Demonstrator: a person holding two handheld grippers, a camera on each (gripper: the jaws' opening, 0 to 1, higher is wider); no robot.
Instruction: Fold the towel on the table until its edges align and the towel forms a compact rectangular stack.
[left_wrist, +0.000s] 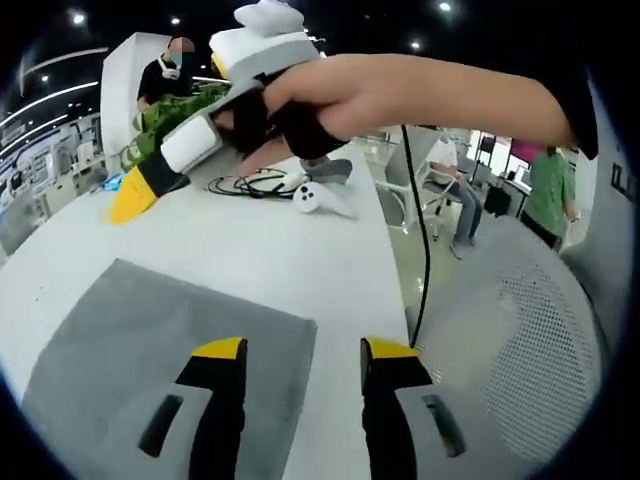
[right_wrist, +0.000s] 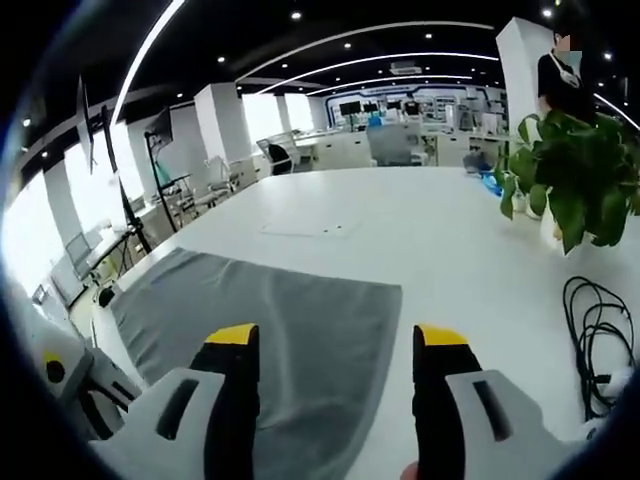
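Note:
A grey towel lies flat on the white table, spread out at the lower left of the left gripper view. My left gripper is open above the towel's right edge, its left jaw over the cloth and its right jaw over the table's rim. A gloved hand carries my right gripper across the top, yellow tip pointing left above the bare table. In the right gripper view the towel lies under my right gripper, which is open with nothing between its jaws.
A potted plant and black cables sit on the right of the table. A white controller lies beside the cables. A mesh chair stands past the table edge. People are in the background.

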